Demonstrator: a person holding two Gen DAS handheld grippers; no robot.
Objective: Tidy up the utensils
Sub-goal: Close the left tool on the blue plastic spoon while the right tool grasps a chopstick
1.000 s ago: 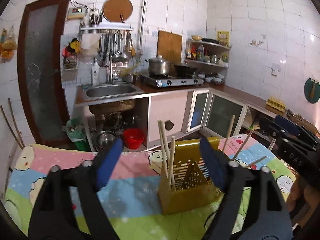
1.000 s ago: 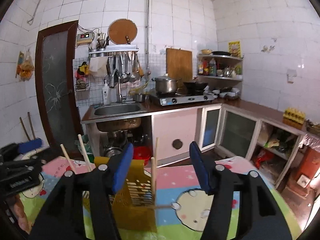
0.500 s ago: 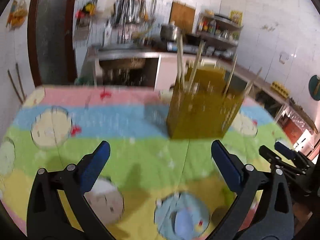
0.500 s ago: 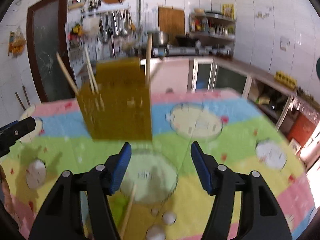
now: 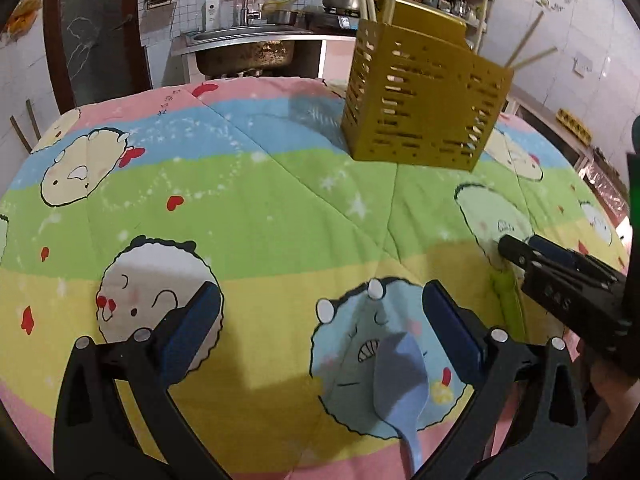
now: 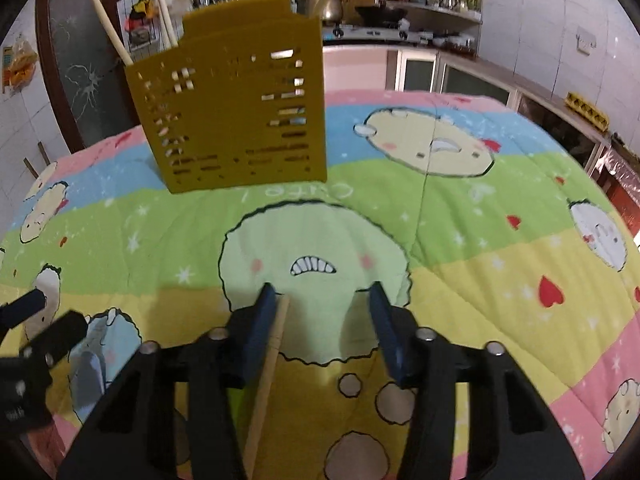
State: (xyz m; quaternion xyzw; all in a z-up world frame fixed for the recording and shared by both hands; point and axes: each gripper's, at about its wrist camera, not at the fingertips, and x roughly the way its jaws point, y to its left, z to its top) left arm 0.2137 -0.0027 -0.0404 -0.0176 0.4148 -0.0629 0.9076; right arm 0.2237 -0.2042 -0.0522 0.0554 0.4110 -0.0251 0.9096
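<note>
Both my tools have dropped from the yellow holder (image 5: 424,96) toward the table (image 5: 248,208); my left tool (image 5: 320,308) gapes wide over the blue spoon (image 5: 400,384); my right tool (image 6: 322,300), half open and just closing, straddles a chopstick (image 6: 267,376); pickups come next.

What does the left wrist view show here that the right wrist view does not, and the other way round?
Only the left wrist view shows the kitchen sink and the whole blue spoon, lying between the wide-open fingers of the left hand-held gripper. Only the right wrist view shows the wooden chopstick lying just inside the left finger of the right hand-held gripper, whose jaws have just been closing but do not yet pinch it. Both show the yellow utensil holder with chopsticks standing in it, and the cartoon-print cloth.
</note>
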